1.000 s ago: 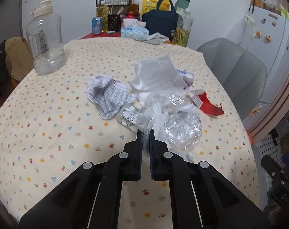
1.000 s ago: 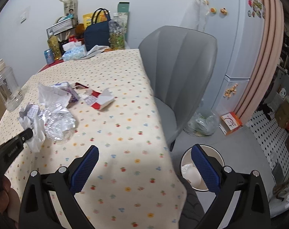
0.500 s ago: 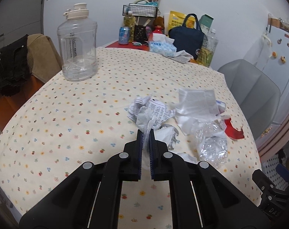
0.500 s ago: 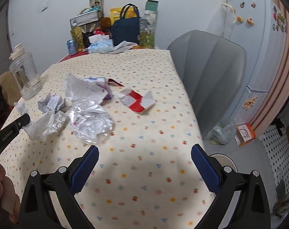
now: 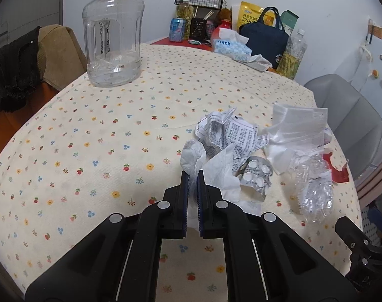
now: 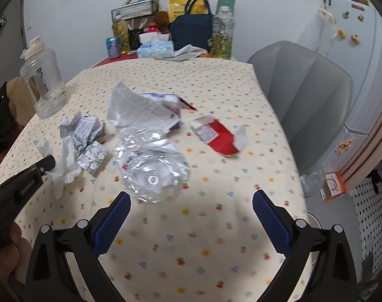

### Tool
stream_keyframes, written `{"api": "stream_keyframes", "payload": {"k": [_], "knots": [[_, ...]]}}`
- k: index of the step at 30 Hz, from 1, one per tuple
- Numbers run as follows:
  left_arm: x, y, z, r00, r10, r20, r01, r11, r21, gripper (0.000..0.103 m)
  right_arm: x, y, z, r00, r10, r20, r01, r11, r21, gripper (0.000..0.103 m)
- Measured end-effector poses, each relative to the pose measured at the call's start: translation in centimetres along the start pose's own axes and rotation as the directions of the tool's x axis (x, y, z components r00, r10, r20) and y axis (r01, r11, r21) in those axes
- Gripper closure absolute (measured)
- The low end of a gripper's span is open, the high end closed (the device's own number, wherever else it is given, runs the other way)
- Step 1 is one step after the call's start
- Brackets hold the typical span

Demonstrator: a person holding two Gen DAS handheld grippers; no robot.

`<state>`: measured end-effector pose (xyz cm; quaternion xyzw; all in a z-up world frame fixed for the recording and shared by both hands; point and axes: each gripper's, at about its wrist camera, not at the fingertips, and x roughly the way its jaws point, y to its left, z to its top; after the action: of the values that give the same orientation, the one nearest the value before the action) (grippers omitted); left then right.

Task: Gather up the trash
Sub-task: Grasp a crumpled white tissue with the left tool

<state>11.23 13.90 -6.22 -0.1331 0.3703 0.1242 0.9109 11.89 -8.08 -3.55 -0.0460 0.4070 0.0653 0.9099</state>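
Note:
My left gripper (image 5: 193, 176) is shut on a crumpled white tissue (image 5: 216, 173), which hangs from its pads over the flowered tablecloth (image 5: 102, 136); from the right wrist view the same gripper (image 6: 48, 162) and tissue (image 6: 65, 166) show at the left. Just beyond lie a crumpled printed paper (image 5: 231, 133), a silver pill blister (image 5: 257, 176), a white plastic wrapper (image 5: 296, 123), a crushed clear bottle (image 6: 153, 168) and a torn red carton (image 6: 221, 138). My right gripper (image 6: 189, 210) stands wide open above the cloth, just short of the crushed bottle, holding nothing.
A large clear water jug (image 5: 112, 32) stands at the far left of the table. Tissue box (image 5: 230, 47), navy bag (image 5: 264, 35), bottles and a can crowd the far end. A grey chair (image 6: 306, 95) stands to the right, a fridge (image 6: 354, 50) behind it.
Both grippers have swung left across the table. The left one still holds the tissue, now left of the trash pile. The right one left the table's edge and now faces the crushed bottle.

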Motion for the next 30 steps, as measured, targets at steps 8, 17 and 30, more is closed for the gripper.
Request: {"api": "stream_keyframes", "payload": {"k": [8, 17, 30], "knots": [[1.9, 0.3, 0.5, 1.000, 0.008, -0.026, -0.007, 1.000, 0.013, 0.096, 2.7, 2.0, 0.9, 0.999, 0.031, -0.039, -0.033, 0.999, -0.040, 0.008], [3.3, 0.4, 1.1, 0.998, 0.019, -0.063, -0.018, 1.000, 0.009, 0.096, 5.4, 3.6, 1.7, 0.996, 0.033, -0.078, -0.039, 0.997, -0.070, 0.008], [3.6, 0.3, 1.2, 0.998, 0.024, -0.065, -0.024, 1.000, 0.013, 0.096, 5.3, 4.4, 2.0, 0.995, 0.075, -0.068, -0.081, 0.993, -0.082, 0.024]]}}
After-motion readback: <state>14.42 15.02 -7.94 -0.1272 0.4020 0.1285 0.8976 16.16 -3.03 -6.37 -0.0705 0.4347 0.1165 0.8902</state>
